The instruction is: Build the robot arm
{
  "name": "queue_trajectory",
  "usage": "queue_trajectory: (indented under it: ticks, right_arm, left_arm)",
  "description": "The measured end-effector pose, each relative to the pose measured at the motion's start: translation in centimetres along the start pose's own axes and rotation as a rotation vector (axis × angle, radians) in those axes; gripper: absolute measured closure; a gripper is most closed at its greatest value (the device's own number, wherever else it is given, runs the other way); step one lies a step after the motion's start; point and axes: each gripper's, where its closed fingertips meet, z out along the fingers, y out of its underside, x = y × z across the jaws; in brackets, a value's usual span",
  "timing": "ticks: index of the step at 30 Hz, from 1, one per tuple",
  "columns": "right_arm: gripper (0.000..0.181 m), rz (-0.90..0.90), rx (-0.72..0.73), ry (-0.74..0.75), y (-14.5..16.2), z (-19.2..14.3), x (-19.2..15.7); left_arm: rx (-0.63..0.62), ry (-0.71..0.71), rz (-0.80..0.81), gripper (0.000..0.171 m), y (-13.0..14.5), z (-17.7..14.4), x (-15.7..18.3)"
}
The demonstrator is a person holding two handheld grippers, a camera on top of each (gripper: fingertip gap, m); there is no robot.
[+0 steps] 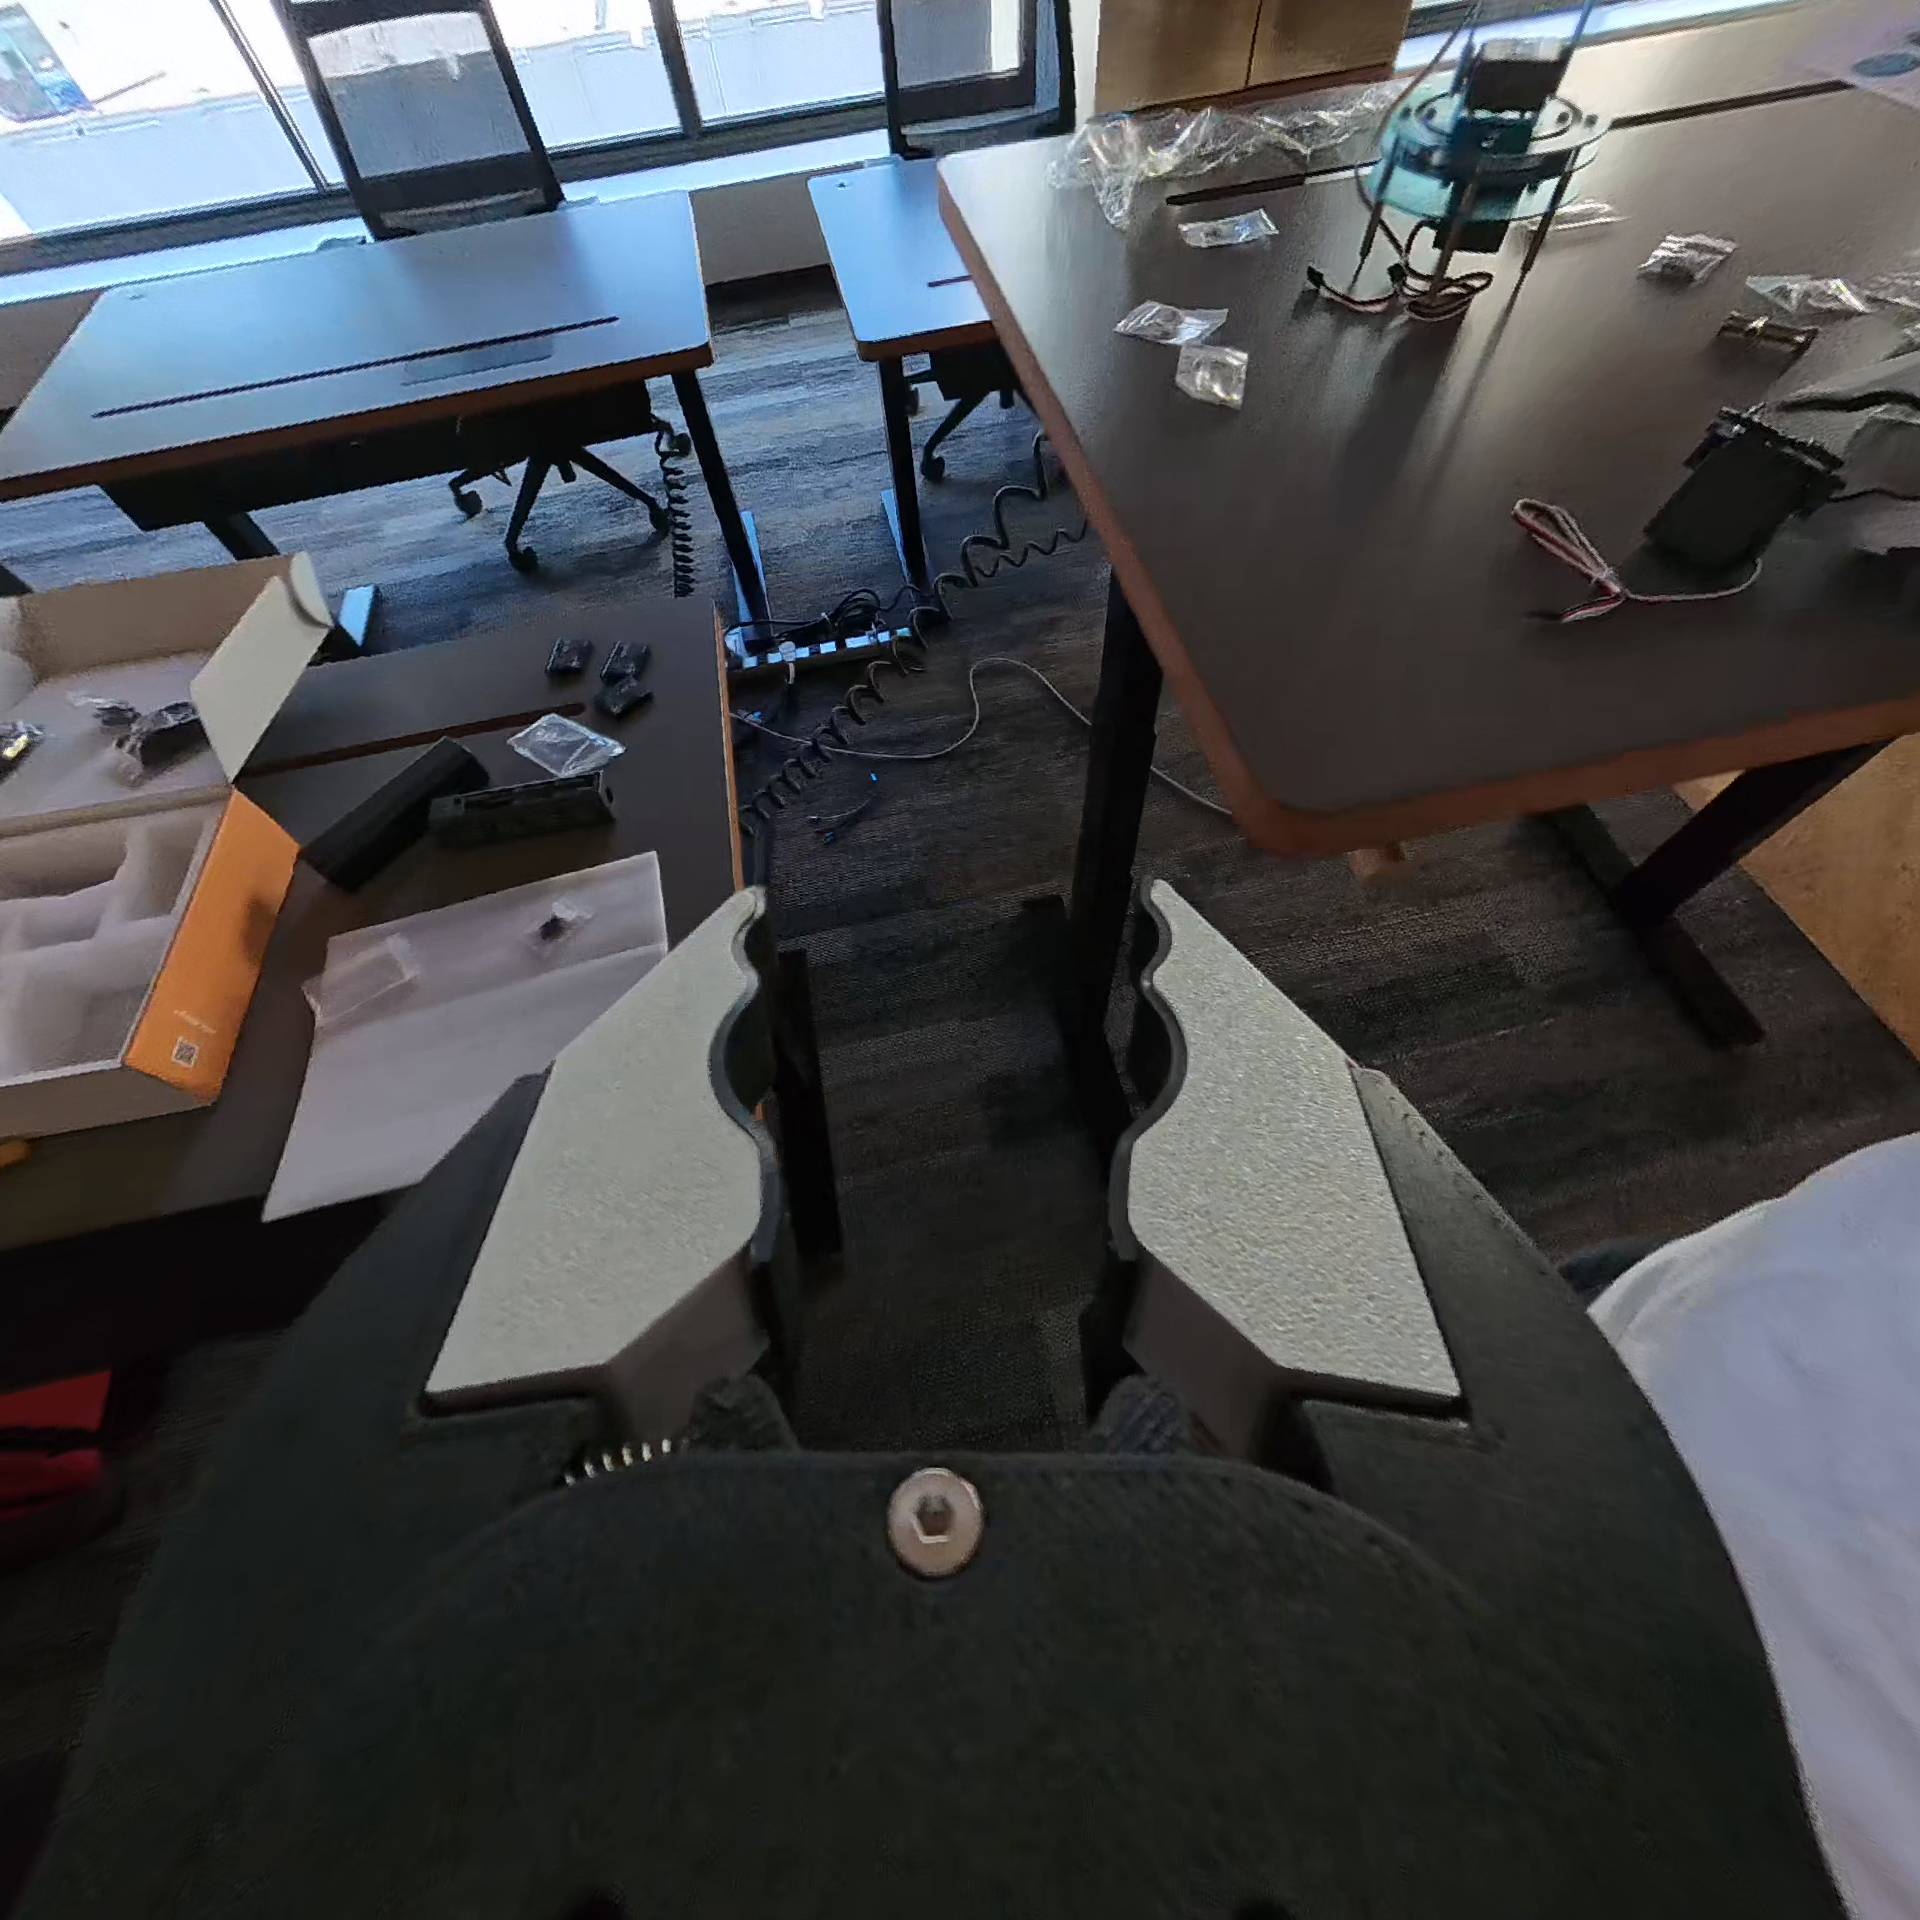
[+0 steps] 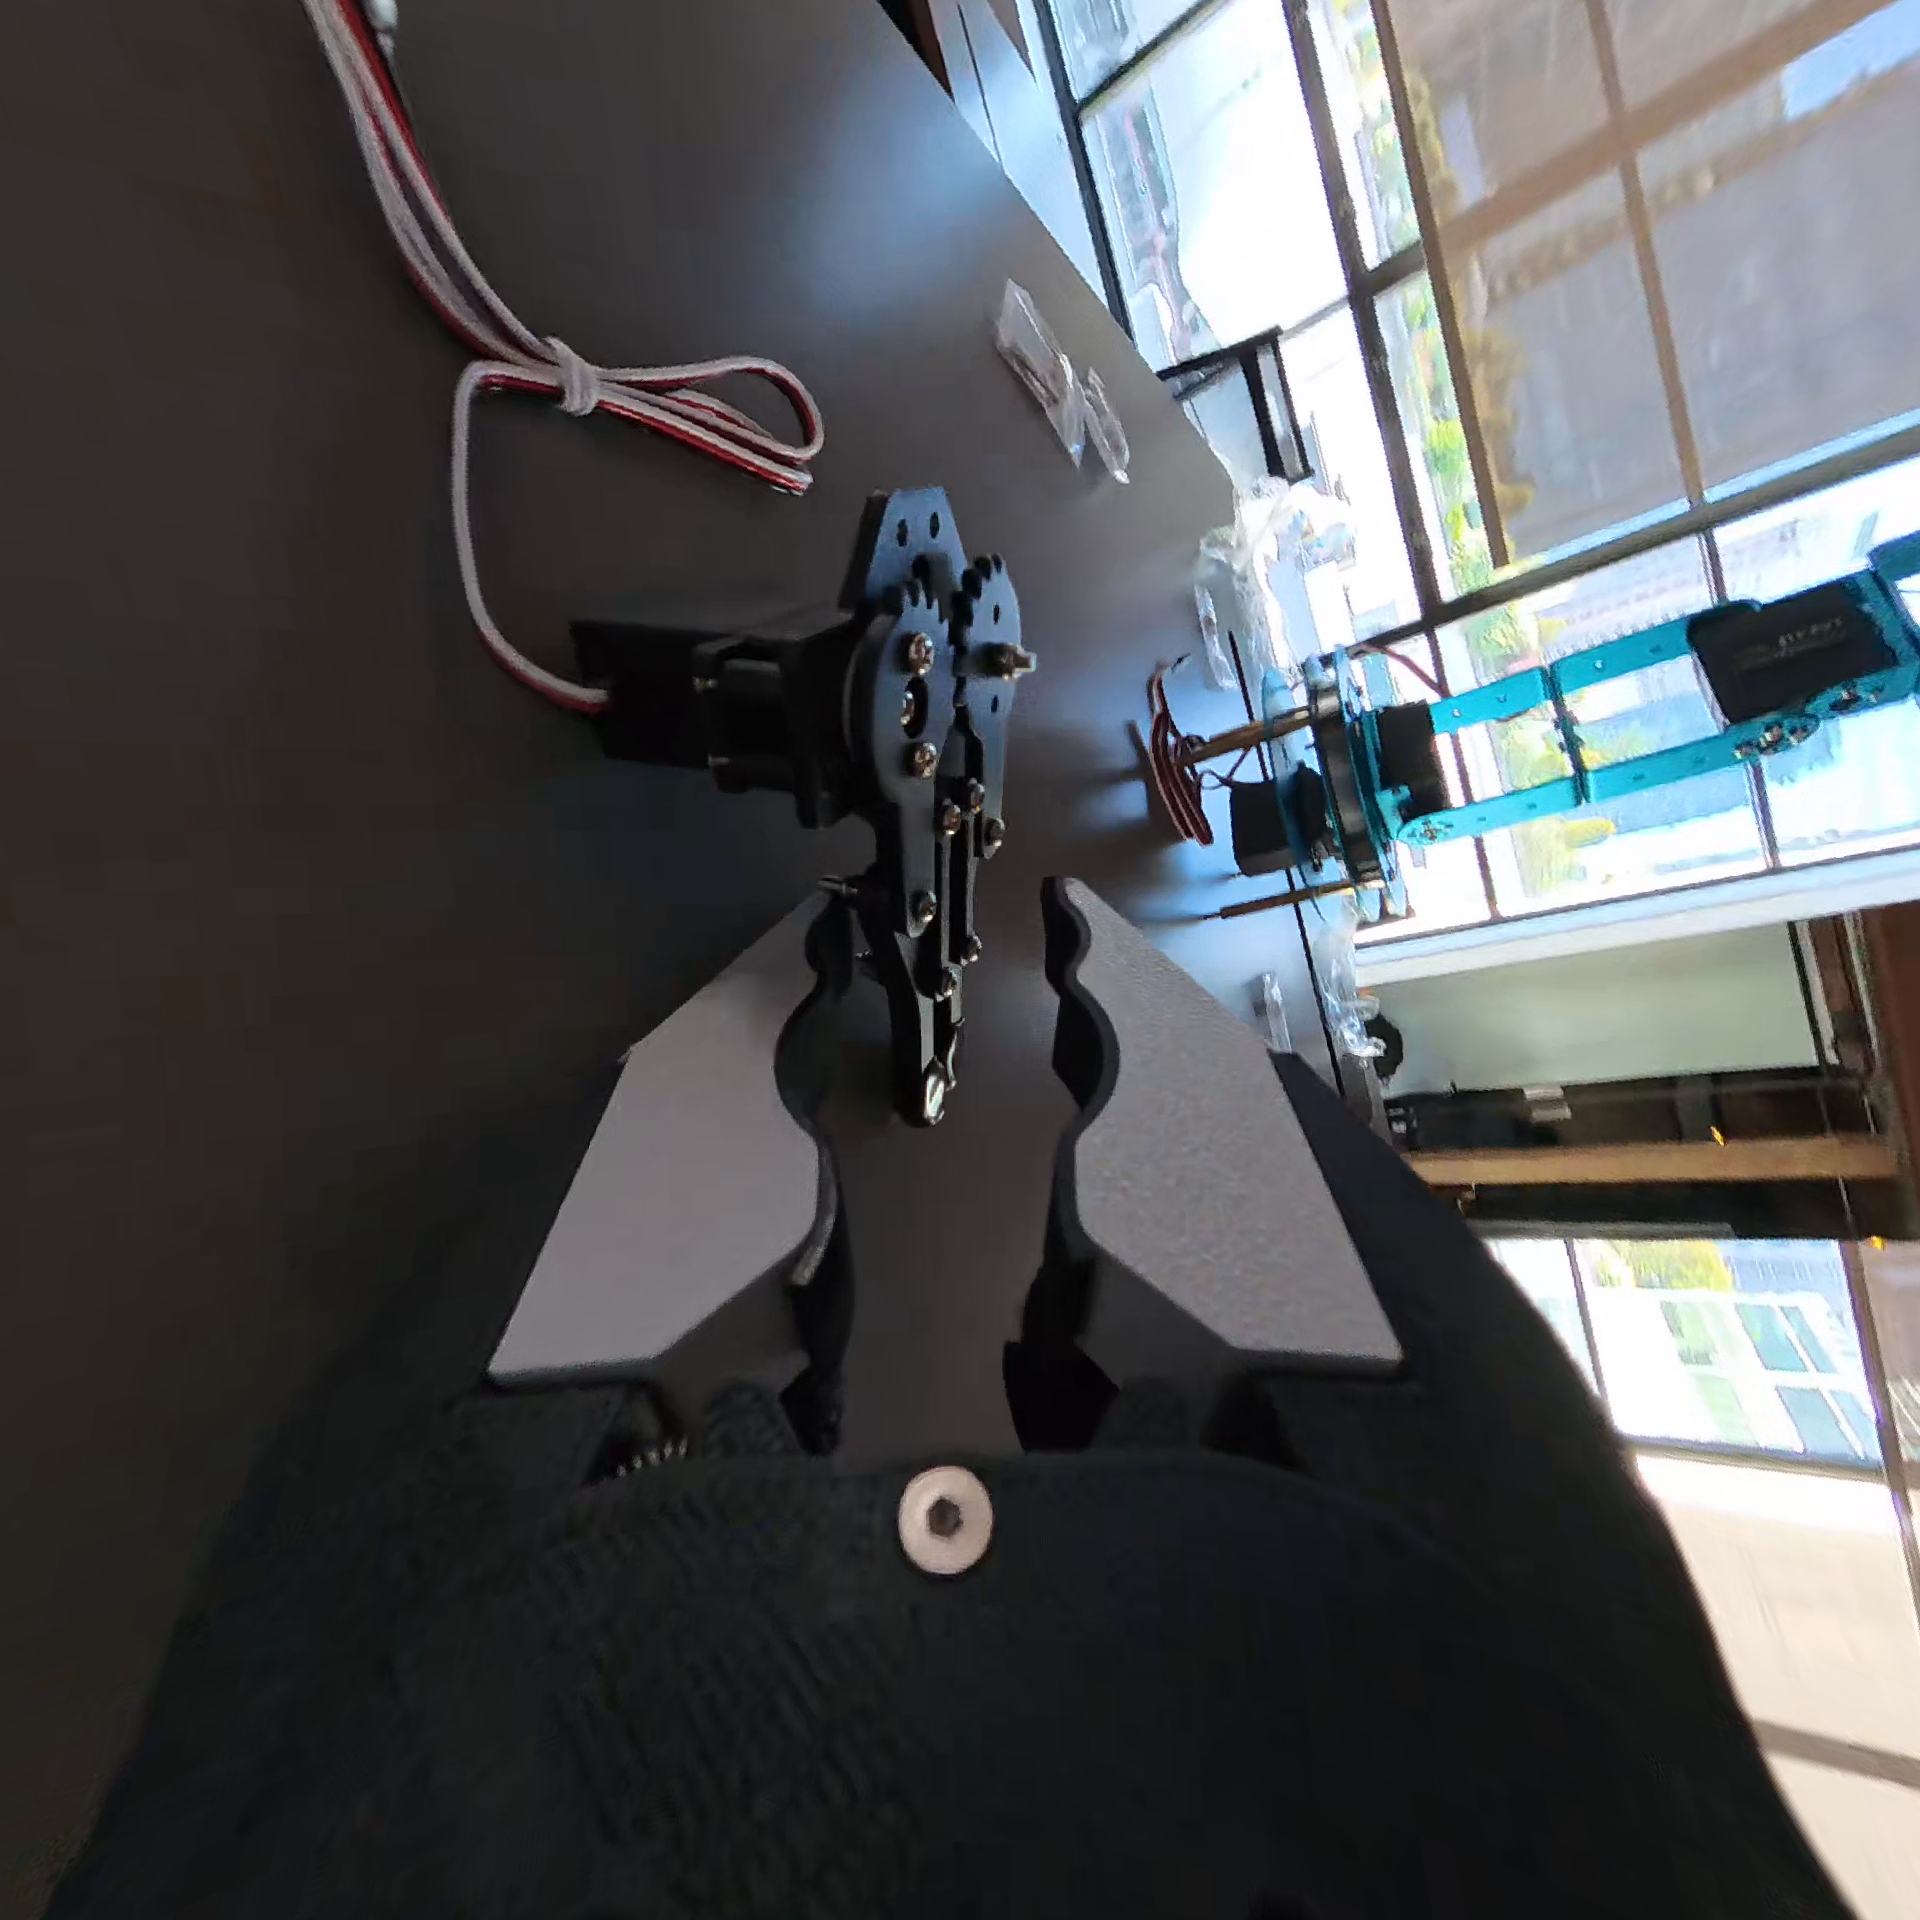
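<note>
My right gripper (image 2: 940, 902) is open, and its view is turned on its side. A small black metal claw with gears (image 2: 935, 790) lies on a dark table (image 2: 260, 727). The claw's tip reaches in between my fingers, with a gap to the right finger (image 2: 1143, 1091). A black servo (image 2: 717, 707) is fixed to the claw, and its red and white wire (image 2: 582, 395) is tied in a loop. The claw and servo also show in the left wrist view (image 1: 1735, 488). My left gripper (image 1: 951, 904) is open and empty, above the carpet beside that table's leg (image 1: 1112, 779).
A teal robot arm on a round base (image 2: 1455, 748) stands farther along the table, among small plastic bags (image 1: 1179, 322). A lower table at left holds an open orange-sided box (image 1: 208, 956), a white foam sheet (image 1: 468, 1029) and black parts. A power strip with coiled cables (image 1: 831, 644) lies on the floor. White clothing (image 1: 1787, 1455) is at right. Left tips to right tips: about 50 centimetres.
</note>
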Motion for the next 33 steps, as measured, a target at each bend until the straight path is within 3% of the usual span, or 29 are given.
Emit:
queue_trajectory:
  ticks: [6,8,12,16,19,22,29,31,33]
  right_arm:
    - [0.156,-0.152,0.069,-0.127,-0.3,0.7,-0.8]
    - [0.16,-0.029,0.068,-0.281,-0.4,0.9,-1.0]
    - [0.166,0.292,0.025,-0.784,-1.3,0.6,-1.3]
    - [0.167,0.516,-0.104,-1.184,-0.9,1.5,-1.2]
    - [0.167,0.794,-0.252,-1.492,-1.4,1.1,-0.8]
    - [0.168,1.0,-0.358,-1.683,-1.7,1.0,-0.1]
    - [0.168,1.008,-0.395,-1.683,-1.2,1.7,-0.2]
    - [0.167,0.948,-0.369,-1.541,-0.7,2.9,0.0]
    - [0.167,0.762,-0.302,-1.254,0.6,4.8,0.6]
  left_arm:
    - [-0.042,0.0,-0.013,0.106,-0.8,3.2,5.1]
    - [-0.065,-0.01,-0.007,0.106,-0.9,3.6,5.8]
    - [-0.069,-0.016,0.004,0.109,-1.8,3.9,6.5]
    - [-0.043,-0.026,-0.014,0.108,-2.7,3.9,7.0]
    - [-0.018,-0.034,-0.034,0.109,-2.9,3.6,7.8]
    - [-0.026,-0.046,-0.04,0.109,-2.2,3.2,8.1]
    - [0.011,-0.083,-0.088,0.109,-1.8,2.2,7.6]
    - [0.014,-0.095,-0.099,0.109,-1.6,2.1,7.4]
    - [0.003,-0.117,-0.105,0.109,-1.0,1.9,7.2]
